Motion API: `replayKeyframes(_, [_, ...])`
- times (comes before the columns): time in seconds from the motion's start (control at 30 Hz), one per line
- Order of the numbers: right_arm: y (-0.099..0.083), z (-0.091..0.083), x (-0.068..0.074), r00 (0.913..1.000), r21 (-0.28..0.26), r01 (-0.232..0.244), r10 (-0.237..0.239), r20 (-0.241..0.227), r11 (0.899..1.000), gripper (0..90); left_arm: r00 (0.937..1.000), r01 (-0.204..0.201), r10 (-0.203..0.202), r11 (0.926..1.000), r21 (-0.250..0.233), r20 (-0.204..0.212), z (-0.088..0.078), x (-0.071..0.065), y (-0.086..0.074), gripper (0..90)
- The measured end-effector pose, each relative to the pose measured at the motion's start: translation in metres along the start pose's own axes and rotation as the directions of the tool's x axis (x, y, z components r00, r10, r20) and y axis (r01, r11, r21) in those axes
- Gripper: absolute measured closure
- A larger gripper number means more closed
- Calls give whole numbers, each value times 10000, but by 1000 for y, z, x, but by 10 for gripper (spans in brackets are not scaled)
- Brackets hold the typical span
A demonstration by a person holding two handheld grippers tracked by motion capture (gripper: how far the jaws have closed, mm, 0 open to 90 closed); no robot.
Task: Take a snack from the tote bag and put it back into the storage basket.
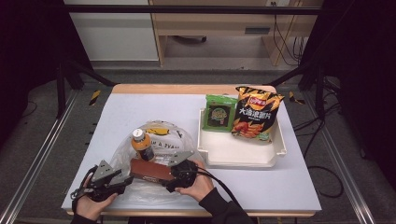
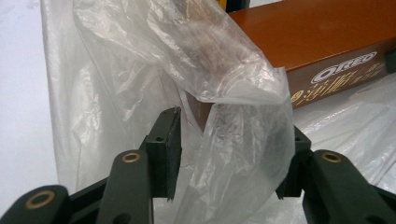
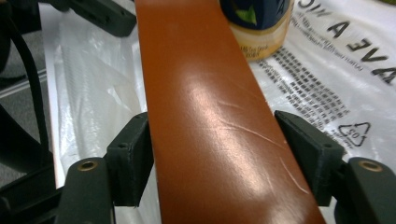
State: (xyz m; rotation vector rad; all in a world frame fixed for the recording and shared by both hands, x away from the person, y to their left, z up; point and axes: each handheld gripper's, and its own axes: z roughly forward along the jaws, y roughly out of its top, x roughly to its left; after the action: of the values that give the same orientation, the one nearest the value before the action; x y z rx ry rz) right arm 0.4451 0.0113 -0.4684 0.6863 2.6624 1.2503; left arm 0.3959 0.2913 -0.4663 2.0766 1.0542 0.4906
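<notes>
We read this as a lab: black frame rails [image 1: 42, 154] around the table [image 1: 289, 182], loose cables [image 1: 322, 135] on carpet, desk [image 1: 210, 23] behind.

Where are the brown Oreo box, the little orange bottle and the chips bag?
Oreo box [image 1: 150, 171]: high view, its long top face.
Orange bottle [image 1: 142, 147]: high view, its body below the cap.
Chips bag [image 1: 254, 114]: high view, middle of its front.

Both hands come in at the near edge of the tabletop [image 1: 56, 154], one gripper in each. The left gripper [image 1: 112, 179] lies level at the near-left part of the tabletop, jaws apart with loose plastic film [image 2: 233, 130] between them. The right gripper [image 1: 175, 175], just beside it, has its jaws set against both sides of a brown box [image 3: 215, 130].
</notes>
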Motion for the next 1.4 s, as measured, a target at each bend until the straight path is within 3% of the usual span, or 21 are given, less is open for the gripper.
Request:
replayKeyframes(0.3, [0, -2, 4, 9980, 163, 615, -612, -183, 9980, 427, 10000, -9, 9, 10000, -40, -8, 0, 0, 0, 499])
replayKeyframes(0.43, [1, -5, 4, 9981, 44, 579, -578, -198, 9983, 430, 10000, 24, -24, 10000, -38, -4, 1, 0, 0, 492])
replayKeyframes(0.77, [13, -29, 10, 9958, -1005, 792, -834, -378, 9918, 433, 10000, -49, 49, 10000, 39, -49, 2, 0, -1, 472])
replayKeyframes(1.0, [22, -37, 13, 9952, -1228, 865, -915, -358, 9887, 433, 10000, -46, 46, 10000, 29, -64, 3, 0, -1, 465])
replayKeyframes(1.4, [42, -67, 15, 9944, -1803, 984, -1036, -195, 9787, 433, 10000, 15, -16, 9999, -99, -92, 2, -1, -1, 456])
